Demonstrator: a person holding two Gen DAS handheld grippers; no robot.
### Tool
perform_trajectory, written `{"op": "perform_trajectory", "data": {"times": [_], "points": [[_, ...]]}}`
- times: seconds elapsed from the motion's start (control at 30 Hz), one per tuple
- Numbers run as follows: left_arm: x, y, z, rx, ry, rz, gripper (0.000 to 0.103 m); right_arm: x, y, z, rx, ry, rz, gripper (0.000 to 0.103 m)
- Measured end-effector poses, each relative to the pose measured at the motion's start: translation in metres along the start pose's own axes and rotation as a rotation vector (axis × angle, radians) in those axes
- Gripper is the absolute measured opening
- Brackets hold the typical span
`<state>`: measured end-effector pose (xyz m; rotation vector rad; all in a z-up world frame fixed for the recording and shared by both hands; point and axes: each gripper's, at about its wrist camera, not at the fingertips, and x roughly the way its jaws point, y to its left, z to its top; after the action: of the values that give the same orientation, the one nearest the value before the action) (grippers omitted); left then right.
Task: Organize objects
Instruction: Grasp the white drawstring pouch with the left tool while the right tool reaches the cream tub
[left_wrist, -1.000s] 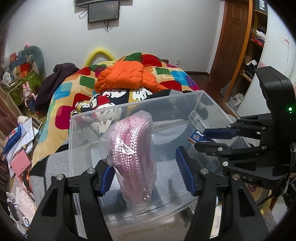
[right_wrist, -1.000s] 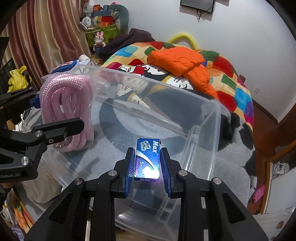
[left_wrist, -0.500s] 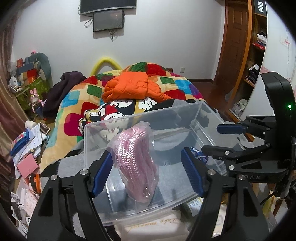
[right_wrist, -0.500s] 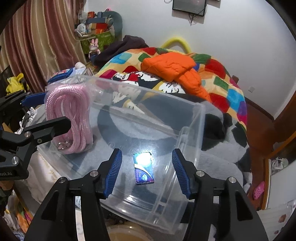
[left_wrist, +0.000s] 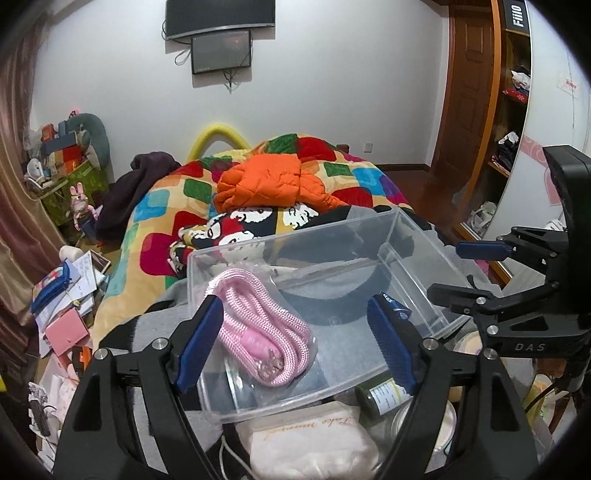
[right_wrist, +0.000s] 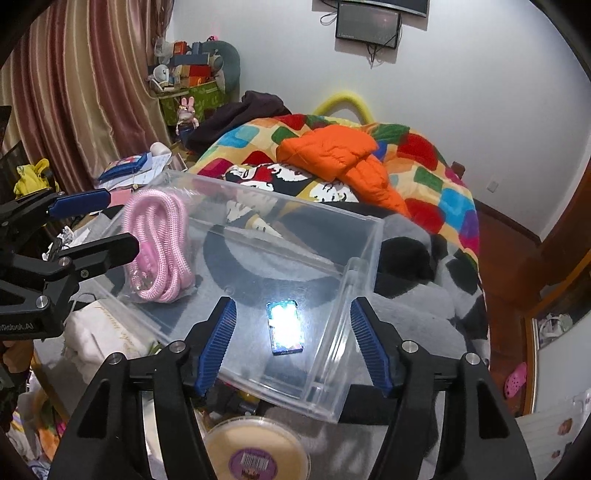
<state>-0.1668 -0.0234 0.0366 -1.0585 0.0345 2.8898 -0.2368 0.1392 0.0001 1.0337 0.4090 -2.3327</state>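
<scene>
A clear plastic bin (left_wrist: 295, 236) sits in front of both grippers. A pink rope (left_wrist: 258, 332) in a clear bag lies flat on the bin's floor at its left end. My left gripper (left_wrist: 295, 302) hovers above it, its jaws opening, and the pads touch nothing. A small blue pack (right_wrist: 286, 328) lies flat on the bin's floor at the right end, glaring under light. My right gripper (right_wrist: 292, 306) hangs over it, also opening, with the pads well clear on both sides. The left wrist view shows the right gripper (left_wrist: 461, 271) at the right edge.
The bin rests on clutter: a white cloth pouch (left_wrist: 314, 443), a green jar (left_wrist: 384, 393) and a round lidded tub (right_wrist: 255, 450). Behind it is a bed with a patchwork quilt (left_wrist: 166, 206) and an orange jacket (left_wrist: 269, 181). Papers (left_wrist: 70, 295) litter the floor on the left.
The right gripper let go of the blue pack, which now lies on the bin's floor. The bagged rope tipped from upright to flat. Both grippers widened and drew back and up.
</scene>
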Motion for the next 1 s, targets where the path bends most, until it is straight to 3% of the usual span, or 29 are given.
{"op": "perform_trajectory", "data": {"times": [0.13, 0.57, 0.77, 0.9, 1.0], "points": [[-0.009, 0.000, -0.003, -0.001, -0.008, 0.000, 0.082, -0.013, 0.002, -0.004, 0.010, -0.019, -0.002, 0.067], [-0.027, 0.007, -0.022, -0.027, 0.002, 0.010, 0.088, -0.041, 0.003, -0.025, 0.034, -0.058, 0.006, 0.068], [-0.025, 0.011, -0.039, -0.049, 0.037, 0.003, 0.088, -0.047, 0.007, -0.038, 0.029, -0.078, -0.022, 0.069], [-0.019, 0.012, -0.050, -0.063, 0.066, -0.011, 0.088, -0.052, 0.008, -0.049, 0.035, -0.102, -0.030, 0.080], [-0.013, 0.012, -0.058, -0.067, 0.095, -0.020, 0.088, -0.054, 0.009, -0.056, 0.027, -0.111, -0.045, 0.080]]}}
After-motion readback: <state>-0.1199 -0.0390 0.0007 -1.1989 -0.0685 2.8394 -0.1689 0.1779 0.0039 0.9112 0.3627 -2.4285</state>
